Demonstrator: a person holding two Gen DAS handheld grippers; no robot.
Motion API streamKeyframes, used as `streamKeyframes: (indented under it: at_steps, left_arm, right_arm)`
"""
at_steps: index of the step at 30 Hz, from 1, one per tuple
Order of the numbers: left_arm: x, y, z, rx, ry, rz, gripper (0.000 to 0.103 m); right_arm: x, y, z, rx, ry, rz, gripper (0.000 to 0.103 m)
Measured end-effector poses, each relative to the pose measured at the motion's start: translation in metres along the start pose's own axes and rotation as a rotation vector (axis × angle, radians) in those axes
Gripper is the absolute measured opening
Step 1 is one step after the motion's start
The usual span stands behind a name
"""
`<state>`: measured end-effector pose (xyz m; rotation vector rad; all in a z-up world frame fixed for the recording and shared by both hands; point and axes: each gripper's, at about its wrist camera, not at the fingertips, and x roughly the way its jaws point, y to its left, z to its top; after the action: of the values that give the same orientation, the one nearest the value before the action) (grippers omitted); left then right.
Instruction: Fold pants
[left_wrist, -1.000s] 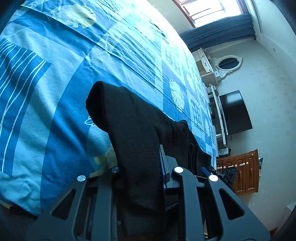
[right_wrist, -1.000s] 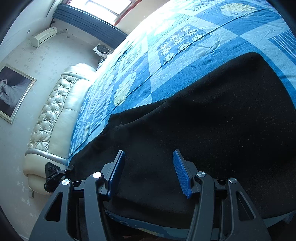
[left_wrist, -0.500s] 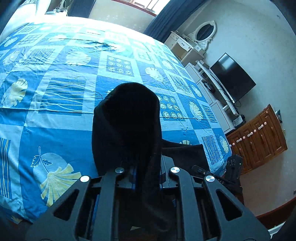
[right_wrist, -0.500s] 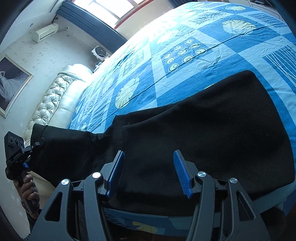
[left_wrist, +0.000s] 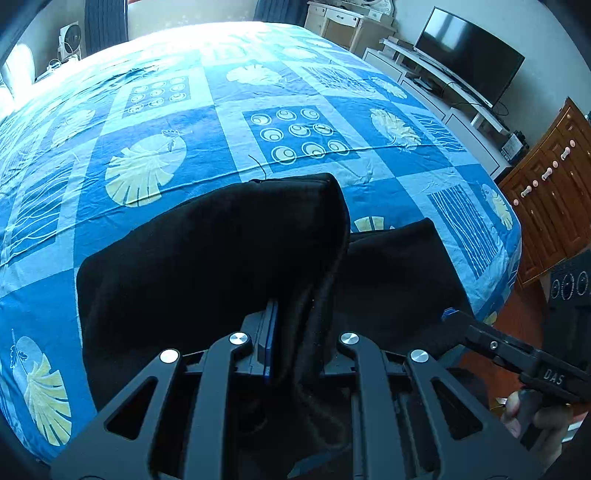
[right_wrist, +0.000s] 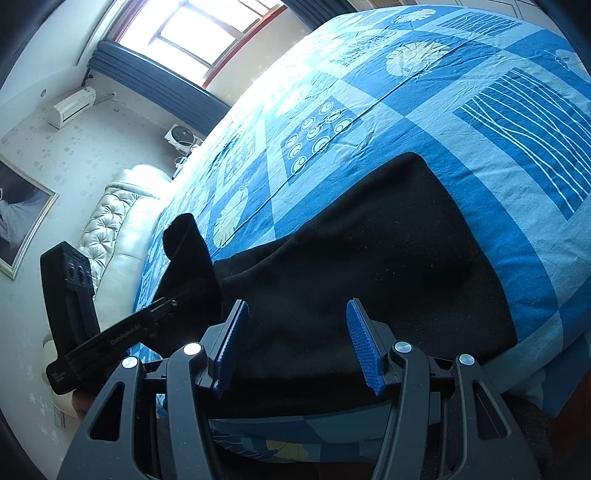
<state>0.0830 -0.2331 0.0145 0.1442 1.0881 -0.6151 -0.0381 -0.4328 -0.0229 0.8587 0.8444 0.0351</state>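
Observation:
Black pants (right_wrist: 388, 258) lie near the front edge of a bed with a blue patterned sheet (right_wrist: 480, 122). My left gripper (left_wrist: 295, 343) is shut on one end of the pants (left_wrist: 221, 251) and holds it lifted, the cloth draped over the fingers. The lower layer of the pants (left_wrist: 399, 266) lies on the bed to its right. My right gripper (right_wrist: 295, 343) is open, its blue pads (right_wrist: 364, 347) hovering just above the pants at the bed edge. The left gripper with the lifted cloth also shows in the right wrist view (right_wrist: 155, 317).
The bedsheet (left_wrist: 184, 129) stretches far beyond the pants. A TV on a white stand (left_wrist: 469, 62) and a wooden cabinet (left_wrist: 554, 192) stand to the right. A padded headboard (right_wrist: 118, 229), a fan (right_wrist: 181, 136) and a window (right_wrist: 207, 33) lie on the left.
My left gripper has swung the lifted pants end over towards the right, and the cloth now drapes wider across the bed. My right gripper has stayed open over the pants.

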Motion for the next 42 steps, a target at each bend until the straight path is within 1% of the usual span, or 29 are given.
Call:
streamKeyframes:
  at_steps: [2, 5, 9, 14, 18, 24, 27, 30, 32, 33, 34, 37, 40, 41, 42]
  left_arm:
    - [0.014, -0.007, -0.004, 0.017, 0.009, 0.036, 0.015]
    - [0.024, -0.016, -0.010, 0.050, -0.003, 0.092, 0.015]
    - [0.029, -0.022, -0.016, 0.067, -0.025, 0.139, 0.015]
    - [0.033, -0.035, -0.023, 0.114, -0.060, 0.206, 0.015]
    - [0.034, -0.038, -0.026, 0.136, -0.077, 0.232, 0.015]
    - [0.035, -0.041, -0.027, 0.139, -0.084, 0.245, 0.016]
    - [0.033, -0.046, -0.028, 0.162, -0.094, 0.257, 0.018]
    - [0.027, -0.052, -0.029, 0.180, -0.121, 0.247, 0.030]
    - [0.021, -0.057, -0.031, 0.189, -0.137, 0.245, 0.054]
    - [0.017, -0.059, -0.032, 0.192, -0.149, 0.247, 0.058]
    - [0.013, -0.060, -0.033, 0.198, -0.158, 0.249, 0.062]
    - [-0.006, -0.061, -0.036, 0.202, -0.170, 0.237, 0.066]
    - [-0.039, -0.051, -0.041, 0.175, -0.206, 0.189, 0.080]
    - [-0.053, -0.044, -0.043, 0.155, -0.228, 0.162, 0.084]
    - [-0.066, -0.035, -0.045, 0.134, -0.248, 0.140, 0.086]
  right_arm:
    - [0.001, -0.003, 0.000, 0.006, 0.001, -0.003, 0.055]
    - [0.005, -0.009, -0.001, 0.016, 0.012, -0.005, 0.056]
    - [0.012, -0.012, -0.003, 0.030, 0.028, -0.010, 0.056]
    - [0.015, -0.017, -0.004, 0.052, 0.032, -0.005, 0.056]
    - [0.016, -0.019, -0.005, 0.064, 0.032, -0.001, 0.056]
    - [0.020, -0.023, -0.006, 0.067, 0.043, -0.005, 0.056]
    - [0.021, -0.027, -0.005, 0.080, 0.048, 0.003, 0.056]
    - [0.021, -0.029, -0.005, 0.095, 0.048, 0.015, 0.056]
    - [0.021, -0.030, -0.005, 0.094, 0.050, 0.017, 0.056]
    - [0.021, -0.031, -0.005, 0.092, 0.051, 0.016, 0.056]
    - [0.022, -0.031, -0.006, 0.091, 0.053, 0.016, 0.056]
    - [0.022, -0.034, -0.005, 0.087, 0.056, 0.018, 0.056]
    - [0.022, -0.034, -0.005, 0.080, 0.060, 0.024, 0.058]
    - [0.022, -0.033, -0.005, 0.077, 0.061, 0.026, 0.059]
    - [0.022, -0.032, -0.005, 0.073, 0.060, 0.024, 0.059]
